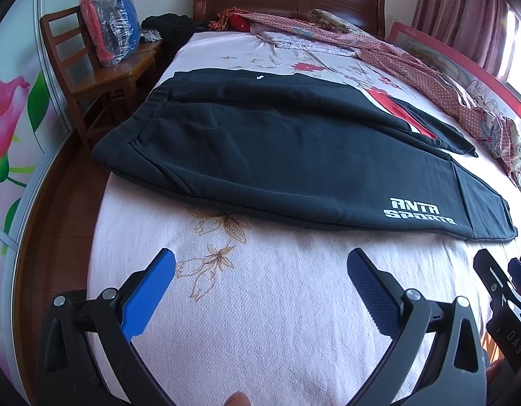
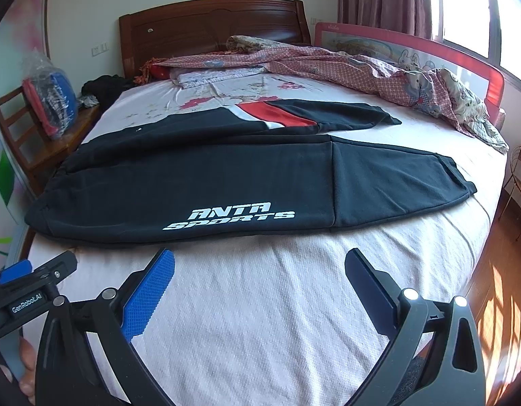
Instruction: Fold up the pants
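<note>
Black sweatpants (image 1: 277, 155) (image 2: 199, 182) lie flat across the bed, waistband to the left, cuffs to the right. The near leg carries white "ANTA SPORTS" lettering (image 1: 417, 211) (image 2: 231, 220); the far leg shows a red and white panel (image 2: 277, 116). My left gripper (image 1: 260, 270) hovers open over the bare sheet in front of the pants, nothing between its blue pads. My right gripper (image 2: 260, 269) is open too, just short of the near leg's edge. Each gripper shows at the edge of the other's view: the right gripper (image 1: 504, 291) and the left gripper (image 2: 34, 277).
The bed (image 1: 260, 321) has a pale flowered sheet and a wooden headboard (image 2: 213, 23). A rumpled patterned quilt (image 2: 379, 67) lies at the far right by a red bed rail (image 2: 463, 57). A wooden chair (image 1: 91, 67) with a bagged bundle stands on the left. Wood floor surrounds the bed.
</note>
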`<state>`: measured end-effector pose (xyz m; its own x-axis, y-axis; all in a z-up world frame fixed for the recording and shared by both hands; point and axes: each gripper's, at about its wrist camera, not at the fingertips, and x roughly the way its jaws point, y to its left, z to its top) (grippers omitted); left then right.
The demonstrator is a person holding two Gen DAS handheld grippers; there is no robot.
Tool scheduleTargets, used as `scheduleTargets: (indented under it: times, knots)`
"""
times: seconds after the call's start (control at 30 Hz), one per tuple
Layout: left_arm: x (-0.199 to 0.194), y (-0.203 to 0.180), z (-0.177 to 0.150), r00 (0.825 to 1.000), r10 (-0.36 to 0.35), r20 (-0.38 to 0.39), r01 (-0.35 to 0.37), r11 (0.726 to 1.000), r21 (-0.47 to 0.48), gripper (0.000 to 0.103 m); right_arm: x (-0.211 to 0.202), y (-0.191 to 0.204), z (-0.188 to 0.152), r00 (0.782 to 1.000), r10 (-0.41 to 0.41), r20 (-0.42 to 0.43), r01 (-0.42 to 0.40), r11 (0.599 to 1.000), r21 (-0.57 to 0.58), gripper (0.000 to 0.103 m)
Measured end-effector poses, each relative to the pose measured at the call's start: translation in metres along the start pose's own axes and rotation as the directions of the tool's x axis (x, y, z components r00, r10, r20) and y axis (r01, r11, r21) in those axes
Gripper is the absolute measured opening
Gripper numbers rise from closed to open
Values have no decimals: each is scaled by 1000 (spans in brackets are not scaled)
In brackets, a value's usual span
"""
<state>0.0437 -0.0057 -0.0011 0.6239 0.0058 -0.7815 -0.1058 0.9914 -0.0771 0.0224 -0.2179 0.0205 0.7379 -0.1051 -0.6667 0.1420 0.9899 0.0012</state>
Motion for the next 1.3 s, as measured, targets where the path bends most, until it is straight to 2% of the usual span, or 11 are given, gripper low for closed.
scheduleTargets:
  times: [0.7,0.77,0.83,0.93,1.0,1.07,1.13,1.17,1.2,1.27,1.3]
  knots:
    - [3,2,2,1000,-1,-13,1,1000,-6,101,1,1,-2,1000,1,-8,-1,1000,2,100]
    - [6,6,2,999,-31,-30,30,999,-22,101,3,1,-2,1000,7,-18,-7,1000,8,100]
    - [9,16,5,993,-103,-54,100,993,-67,101,4,-1,-4,999,12,-30,-11,1000,17,100]
    - [17,39,13,964,-251,-83,233,955,-182,101,8,-4,-6,999,13,-51,-12,1000,27,100]
    - [25,59,19,929,-361,-79,322,896,-305,101,11,-6,-7,998,18,-68,-16,999,38,100]
    - [38,84,22,888,-457,-57,378,794,-476,101,14,-7,-8,997,21,-80,-18,999,45,100]
    - [56,103,23,839,-542,-39,411,680,-607,101,15,-6,-9,996,23,-84,-19,999,44,100]
    - [67,112,22,803,-595,-22,428,602,-674,101,15,-5,-9,996,24,-85,-20,999,42,100]
    - [77,118,21,779,-627,-6,424,534,-732,101,15,-5,-9,996,25,-85,-22,999,40,100]
    - [94,126,17,743,-668,30,412,422,-808,101,16,-3,-9,996,25,-86,-22,999,34,100]
    - [100,127,16,736,-676,42,406,390,-827,101,16,-3,-8,996,25,-86,-23,999,32,100]
